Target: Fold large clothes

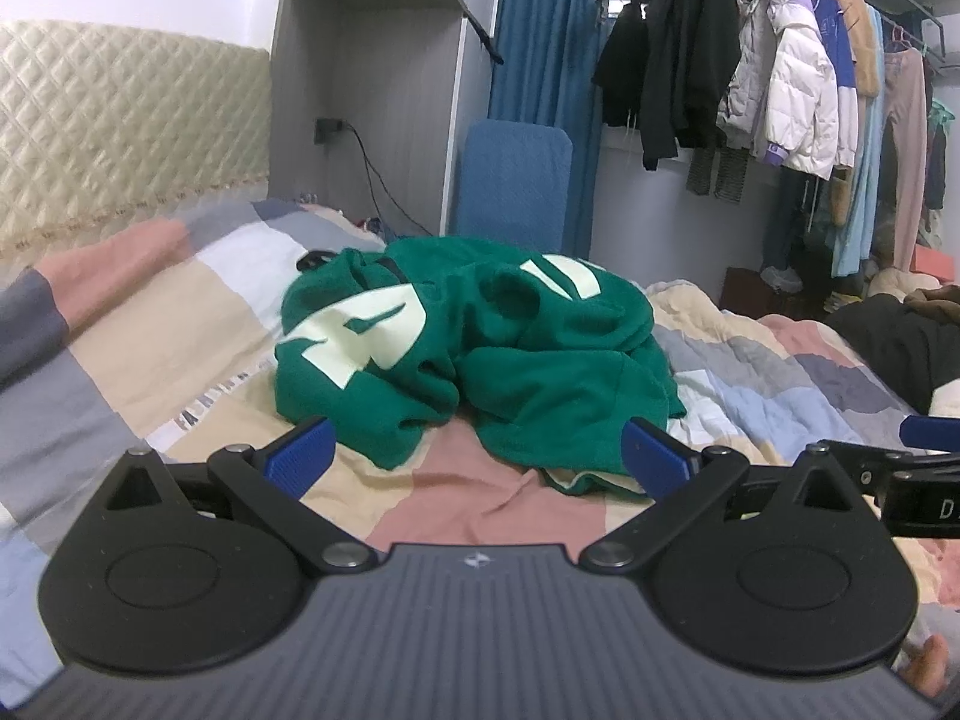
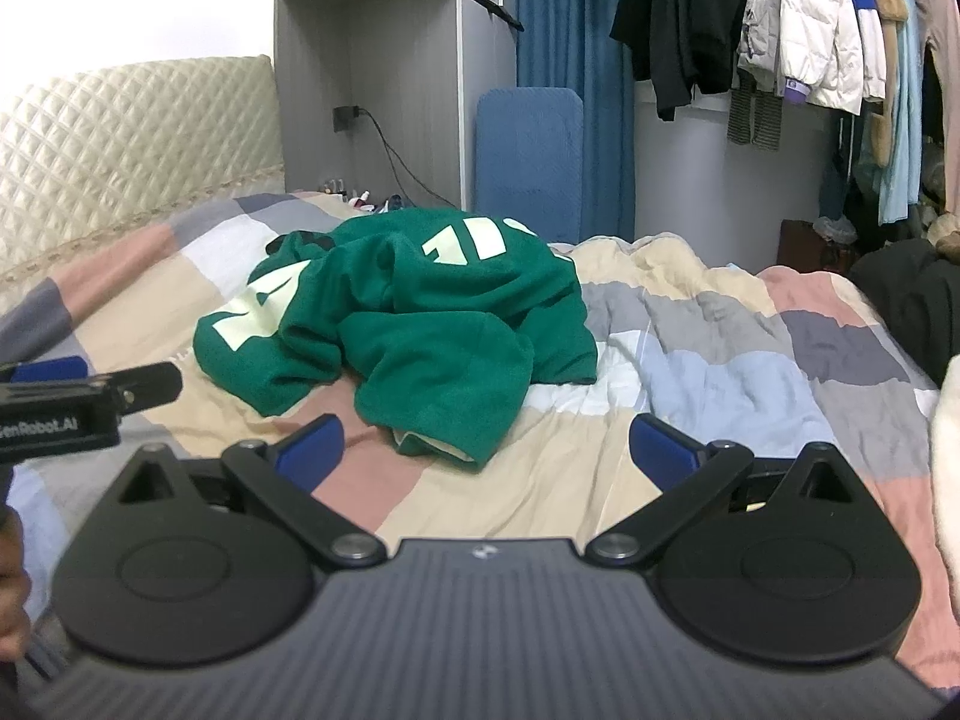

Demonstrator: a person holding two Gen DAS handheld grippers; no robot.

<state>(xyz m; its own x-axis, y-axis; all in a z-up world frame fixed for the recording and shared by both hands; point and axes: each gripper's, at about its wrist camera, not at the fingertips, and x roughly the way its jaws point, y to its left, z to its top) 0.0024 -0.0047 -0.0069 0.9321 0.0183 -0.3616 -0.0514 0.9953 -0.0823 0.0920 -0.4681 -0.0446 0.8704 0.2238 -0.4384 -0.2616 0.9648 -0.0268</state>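
Observation:
A green sweatshirt (image 1: 480, 354) with large pale letters lies crumpled in a heap on the patchwork bed quilt (image 1: 150, 324). My left gripper (image 1: 477, 459) is open just short of the heap's near edge, nothing between its blue pads (image 1: 303, 456). In the right wrist view the same sweatshirt (image 2: 408, 324) sits ahead and left of centre. My right gripper (image 2: 486, 450) is open above the quilt (image 2: 720, 348), close to the garment's near hem, holding nothing. Each gripper's side shows at the edge of the other's view.
A quilted headboard (image 1: 120, 120) rises at the left. Behind the bed stand a grey cabinet (image 1: 372, 90), a blue padded board (image 1: 510, 180) and a blue curtain. Hanging clothes (image 1: 798, 78) fill a rack at the right. A dark pile (image 1: 900, 336) lies at the bed's right edge.

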